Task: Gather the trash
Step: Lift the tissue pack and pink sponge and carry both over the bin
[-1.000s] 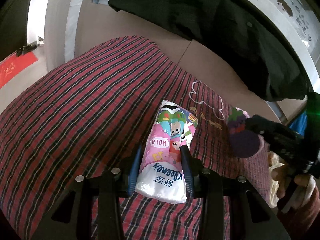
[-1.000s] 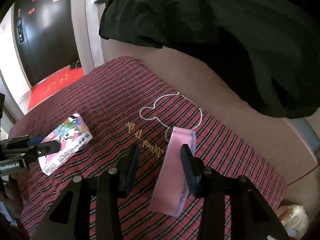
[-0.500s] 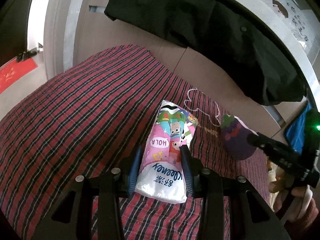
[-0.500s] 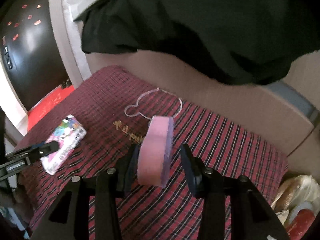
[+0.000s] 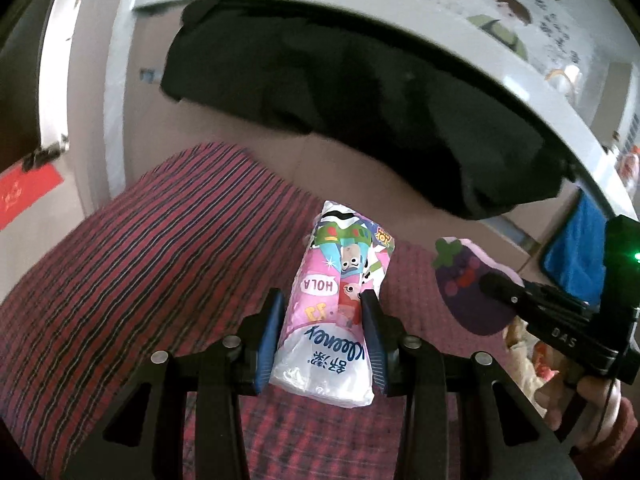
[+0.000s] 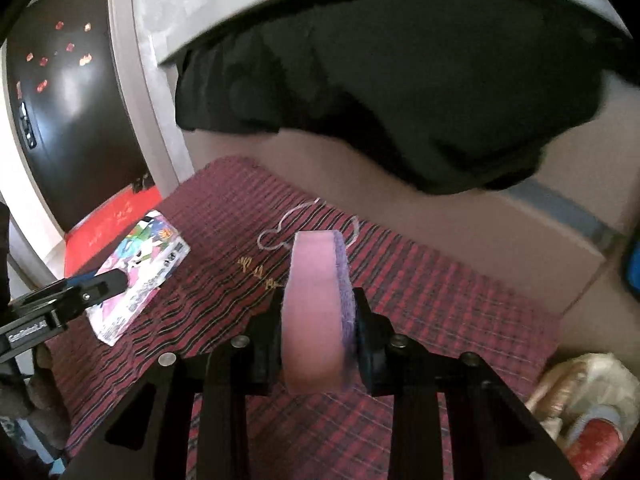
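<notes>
While both hands hold their catches over the red plaid cloth (image 6: 420, 280), the newest change is on the right: a moment ago the right gripper (image 6: 318, 332) stood wide around the sponge as it lay on the cloth near the embroidered mouse outline (image 6: 308, 222); now its fingers are closing on the sponge and it is up off the cloth; the pads seem to press both faces. The left gripper (image 5: 320, 332) has not altered its hold; its fingers keep a middling gap clamped on the tissue pack (image 5: 340, 308), which has also come up from the cloth. I judge that both pieces are collected and only the carry to wherever the trash goes is left; no bin shows, though a heap of bags or wrappers (image 6: 592, 396) sits past the cloth's near right corner.

The eggplant-shaped sponge (image 6: 316, 312) stands on edge, pink side to the left and purple scouring side to the right, its long axis running away from the fingers toward the far edge of the cloth, where a black garment (image 6: 400, 92) hangs above. The tissue pack likewise points its long axis forward out of the fingers, printed face up, its lettering upside down to the camera, white end nearest the hand.
</notes>
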